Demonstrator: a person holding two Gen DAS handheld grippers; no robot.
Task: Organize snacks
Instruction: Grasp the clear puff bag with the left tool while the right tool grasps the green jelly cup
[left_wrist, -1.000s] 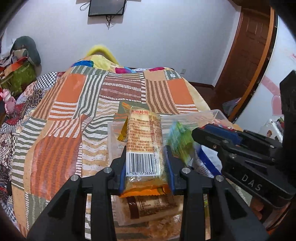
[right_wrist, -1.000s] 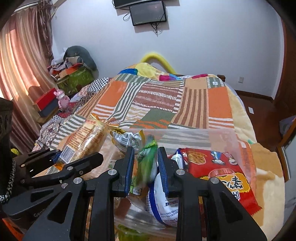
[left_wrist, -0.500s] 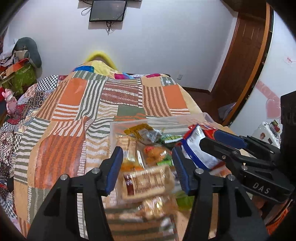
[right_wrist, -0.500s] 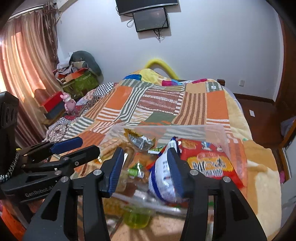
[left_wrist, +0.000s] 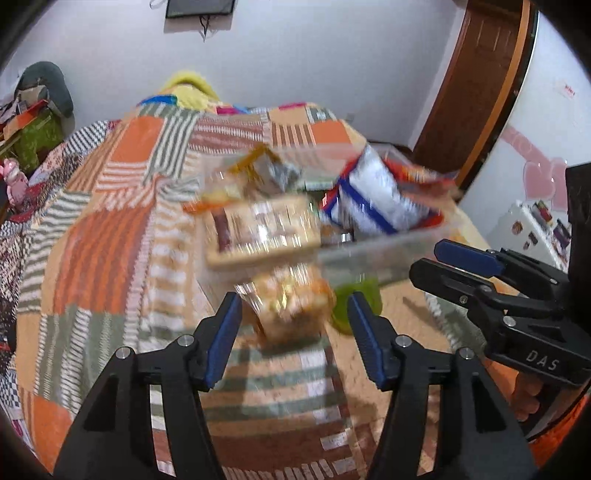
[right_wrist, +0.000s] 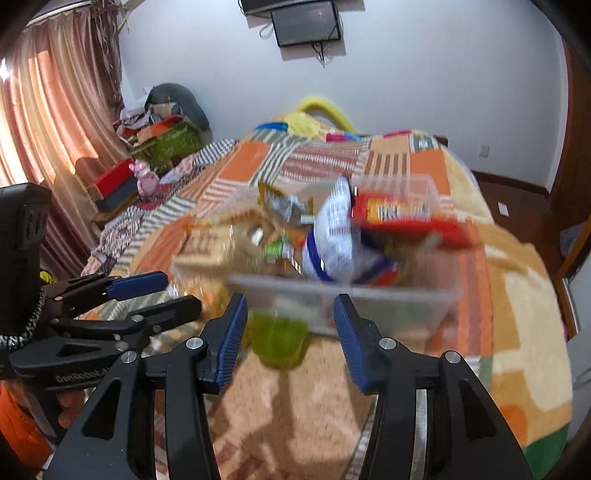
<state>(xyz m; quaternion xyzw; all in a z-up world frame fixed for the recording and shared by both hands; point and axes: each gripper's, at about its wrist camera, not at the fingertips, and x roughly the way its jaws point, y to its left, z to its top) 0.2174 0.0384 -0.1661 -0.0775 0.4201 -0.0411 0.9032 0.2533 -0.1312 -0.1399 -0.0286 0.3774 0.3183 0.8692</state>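
Two snacks held a second ago had been let go into the clear box (right_wrist: 388, 299). Both the left hand-held gripper (left_wrist: 295, 332) and right hand-held gripper (right_wrist: 290, 334) were wide open, empty. A green cup (right_wrist: 277, 341) and a small bag (left_wrist: 291, 302) were left just ahead, outside.

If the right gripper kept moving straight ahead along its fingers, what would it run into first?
Most likely the green cup, which sits between the open fingers of the right gripper, just in front of the clear plastic snack bin. The frame is blurred, so depth is uncertain; the bin's near wall would come right after.
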